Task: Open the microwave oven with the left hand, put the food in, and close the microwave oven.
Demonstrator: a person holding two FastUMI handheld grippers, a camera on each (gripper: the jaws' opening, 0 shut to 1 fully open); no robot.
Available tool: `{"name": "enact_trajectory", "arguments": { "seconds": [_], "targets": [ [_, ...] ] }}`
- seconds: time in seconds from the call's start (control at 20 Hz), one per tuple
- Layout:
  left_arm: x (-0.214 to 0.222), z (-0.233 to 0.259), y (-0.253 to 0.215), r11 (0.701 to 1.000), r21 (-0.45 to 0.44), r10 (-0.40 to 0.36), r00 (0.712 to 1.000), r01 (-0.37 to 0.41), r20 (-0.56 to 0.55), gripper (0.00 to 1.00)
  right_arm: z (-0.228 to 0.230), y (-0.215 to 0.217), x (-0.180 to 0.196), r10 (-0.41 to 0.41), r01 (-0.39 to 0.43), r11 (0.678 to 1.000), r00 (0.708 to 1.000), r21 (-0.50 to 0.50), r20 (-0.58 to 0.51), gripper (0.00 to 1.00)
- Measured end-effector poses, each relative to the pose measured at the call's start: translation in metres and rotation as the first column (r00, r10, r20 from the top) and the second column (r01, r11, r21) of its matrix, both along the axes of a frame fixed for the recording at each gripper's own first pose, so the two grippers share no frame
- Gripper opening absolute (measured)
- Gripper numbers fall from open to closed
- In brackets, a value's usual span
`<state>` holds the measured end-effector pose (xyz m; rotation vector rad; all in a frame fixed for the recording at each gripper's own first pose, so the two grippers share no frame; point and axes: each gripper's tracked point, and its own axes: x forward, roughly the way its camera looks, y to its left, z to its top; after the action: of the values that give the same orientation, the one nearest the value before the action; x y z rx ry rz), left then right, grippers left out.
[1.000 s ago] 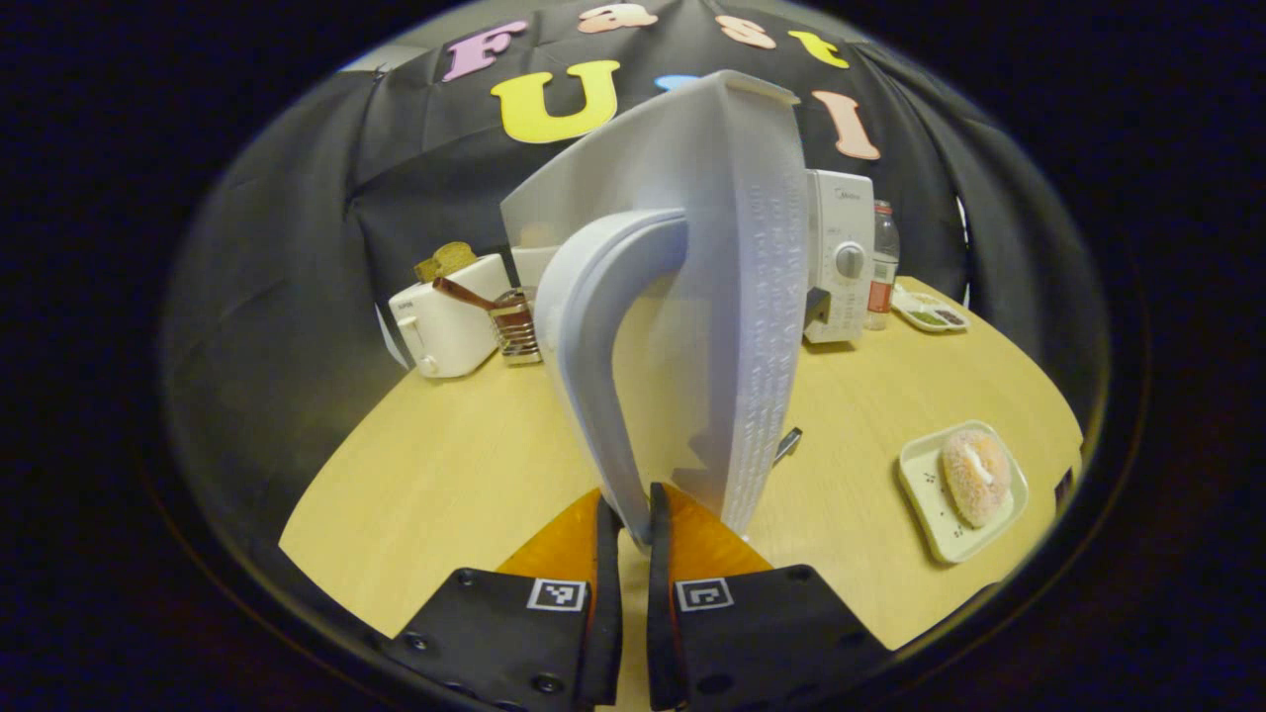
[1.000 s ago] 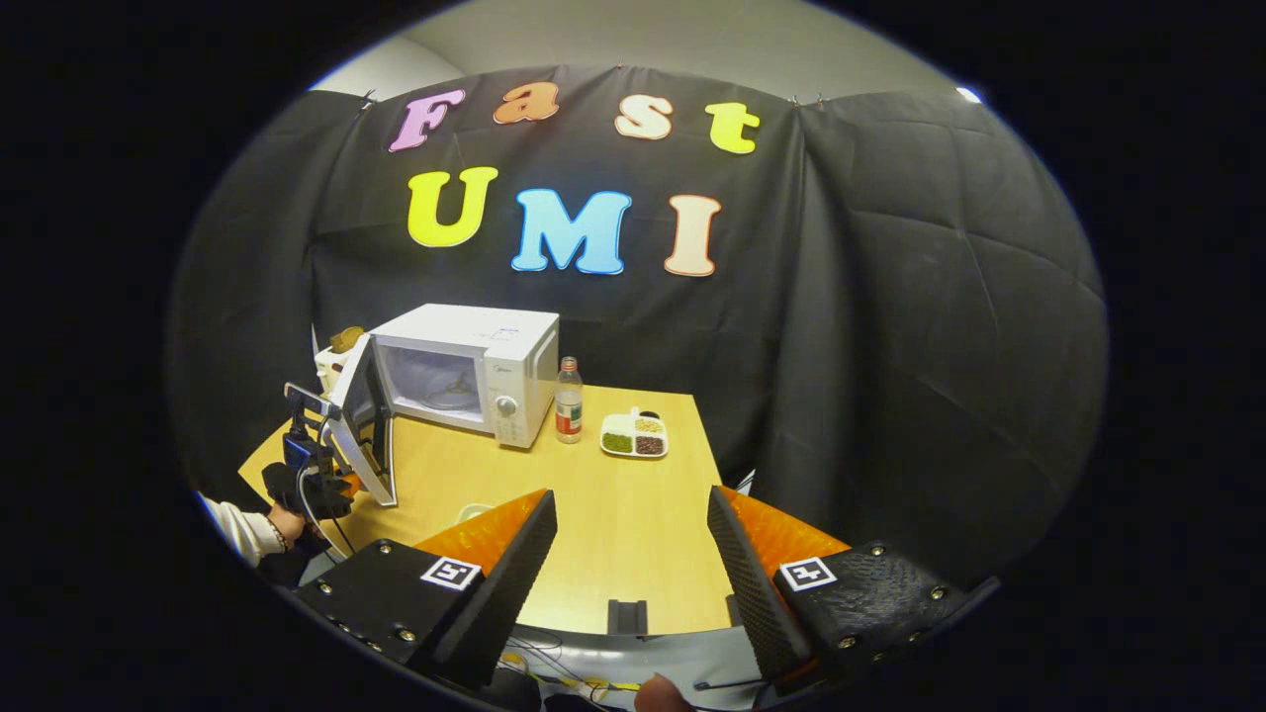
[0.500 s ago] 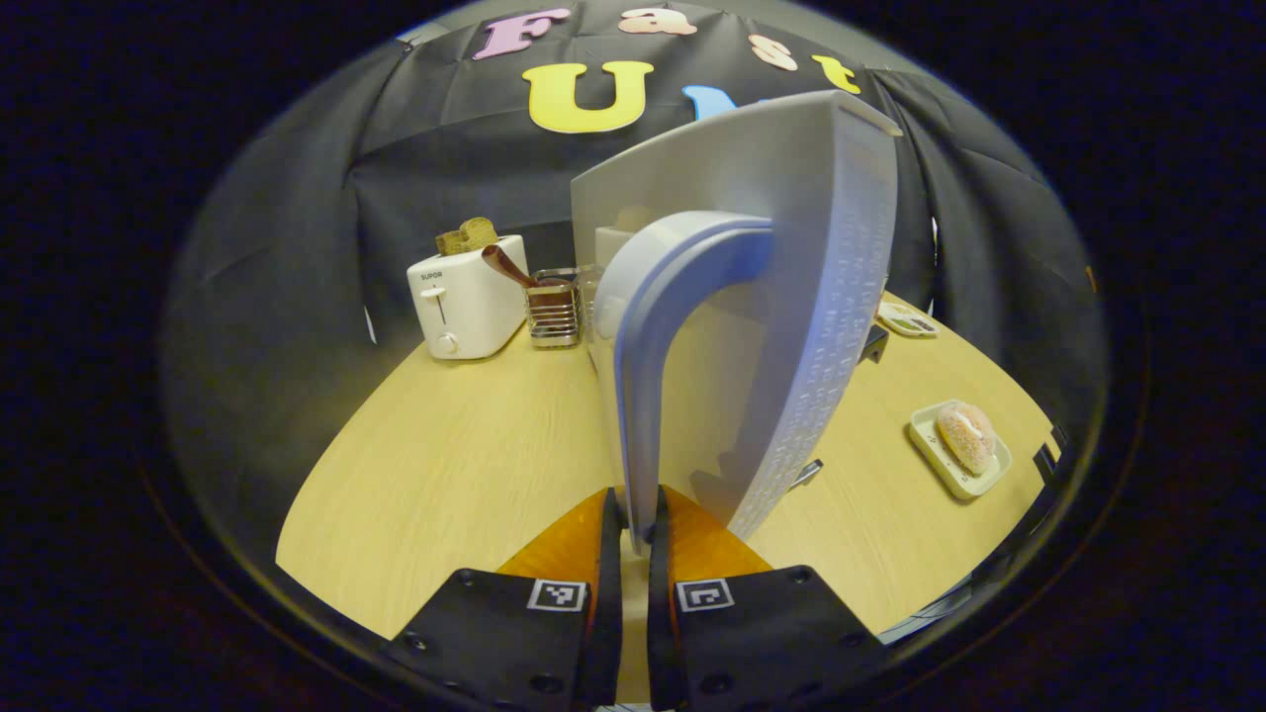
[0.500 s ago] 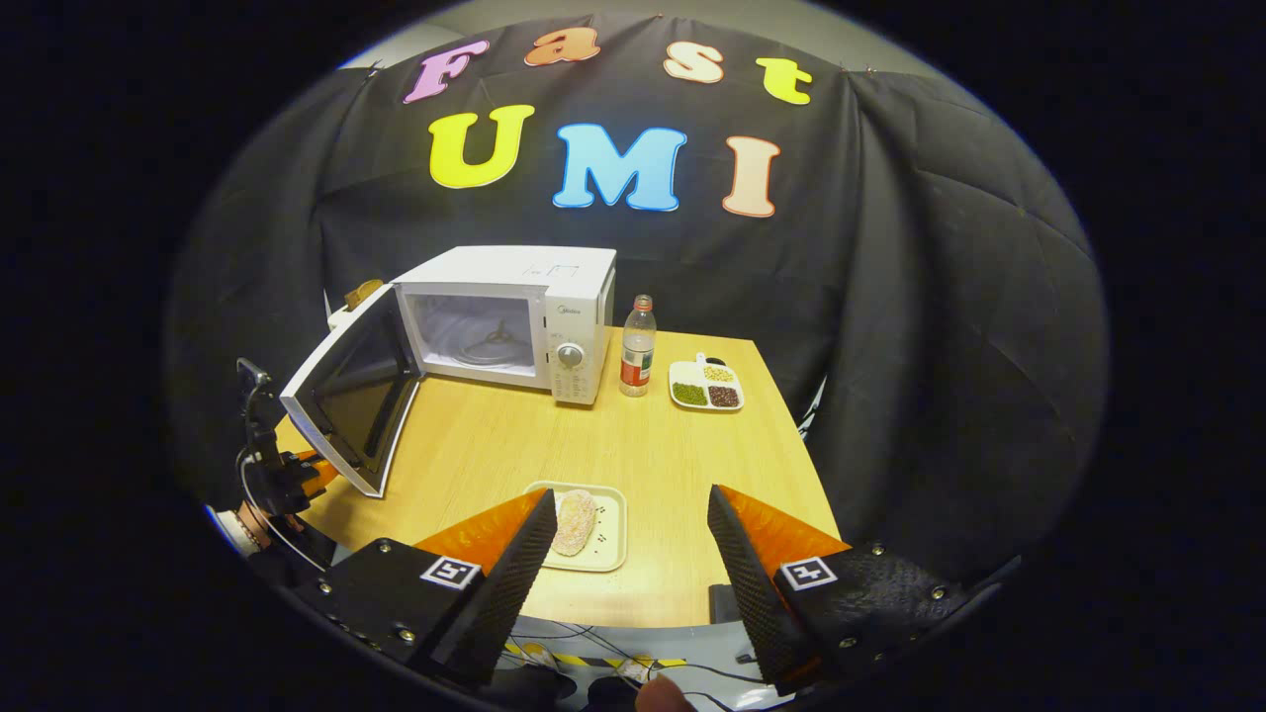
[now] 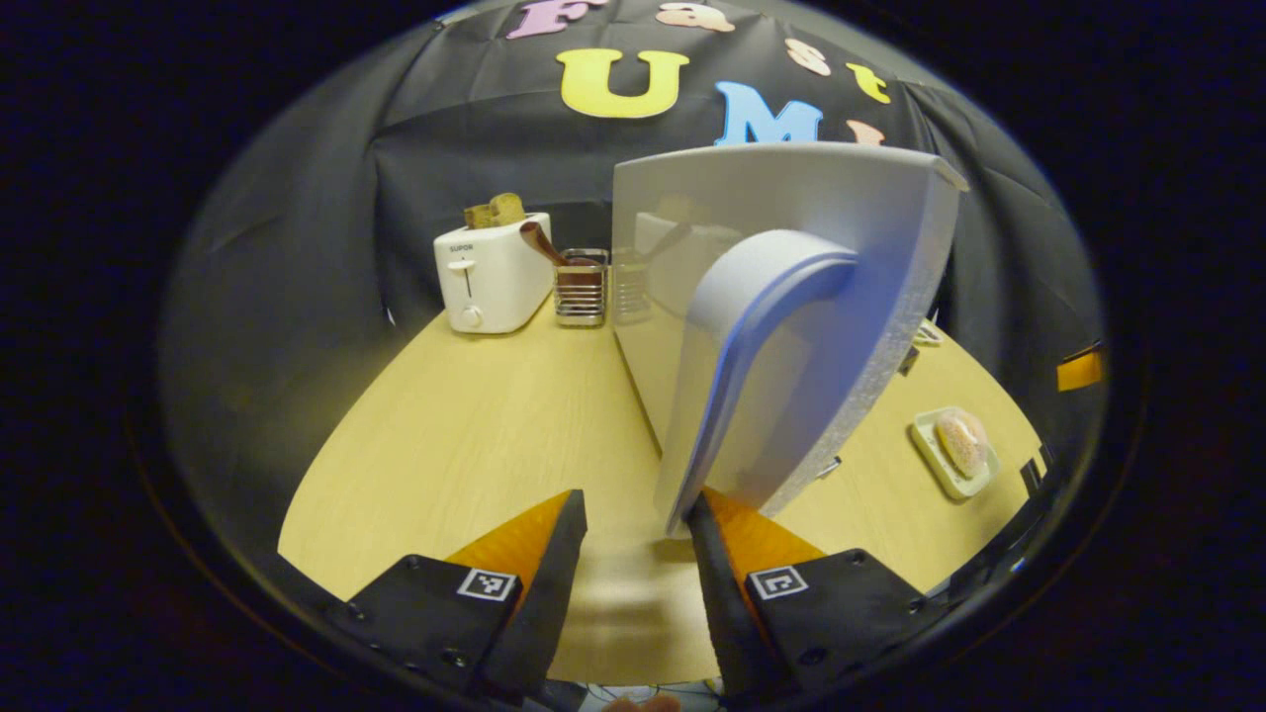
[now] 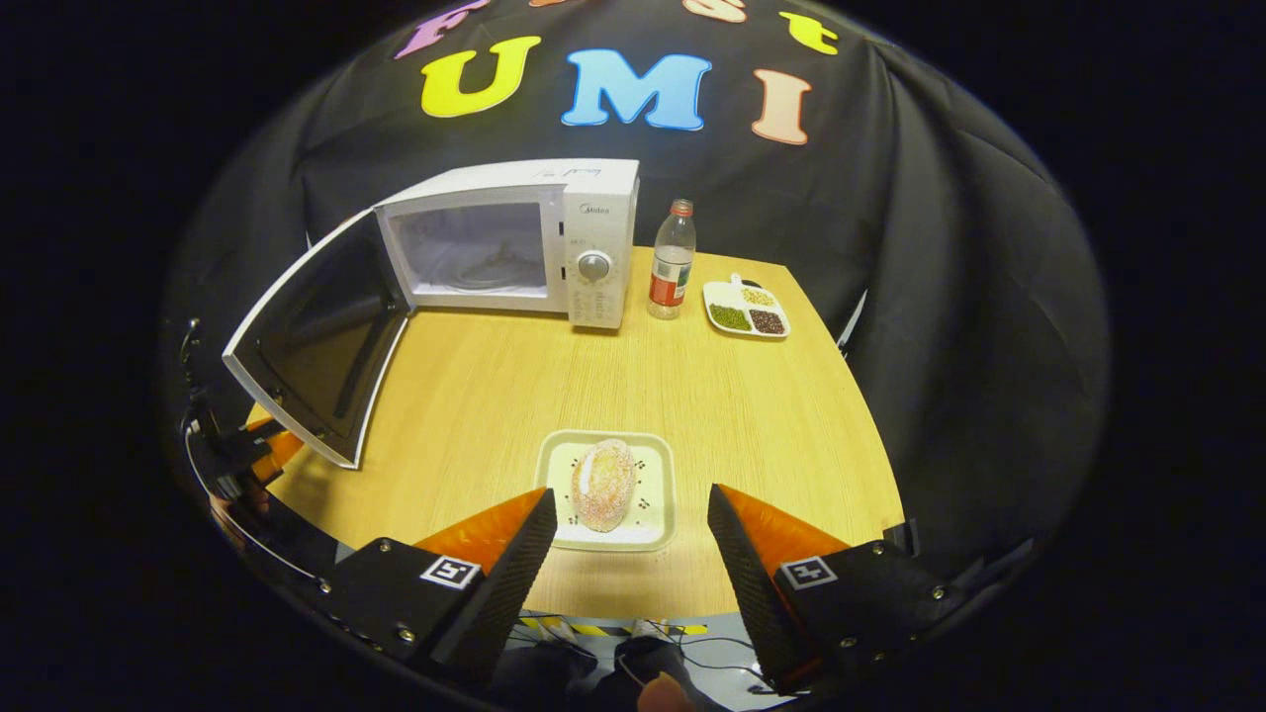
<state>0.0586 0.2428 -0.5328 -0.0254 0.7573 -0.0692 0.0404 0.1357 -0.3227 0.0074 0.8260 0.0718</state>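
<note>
Hovering above table, right gripper (image 6: 623, 534) spread, bread (image 6: 602, 484) on tray (image 6: 657, 494) just beyond fingertips.

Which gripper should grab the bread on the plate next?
Right. The right gripper hangs open just above the sugary bread roll on its pale square plate; the left gripper is beside the white microwave door.
</note>
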Motion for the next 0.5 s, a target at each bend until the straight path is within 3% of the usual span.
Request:
{"name": "enact_trajectory", "arguments": {
  "seconds": [0.15, 0.25, 0.5],
  "targets": [
    [-0.03, 0.025, 0.011, 0.996, 0.067, 0.048, 0.999, -0.05, 0.023, 0.69, -0.018, 0.015, 0.014, 0.056, -0.056, 0.998, 0.998, 0.006, -0.033, 0.93],
    [-0.052, 0.05, 0.012, 0.991, 0.082, 0.105, 0.993, -0.108, 0.047, 0.71, -0.03, 0.024, 0.028, 0.094, -0.094, 0.996, 0.995, 0.005, -0.038, 0.87],
    [-0.094, 0.117, -0.011, 0.953, 0.041, 0.296, 0.952, -0.3, 0.081, 0.77, -0.084, 0.033, 0.053, 0.181, -0.183, 0.983, 0.975, 0.0, -0.129, 0.88]
  ]
}}
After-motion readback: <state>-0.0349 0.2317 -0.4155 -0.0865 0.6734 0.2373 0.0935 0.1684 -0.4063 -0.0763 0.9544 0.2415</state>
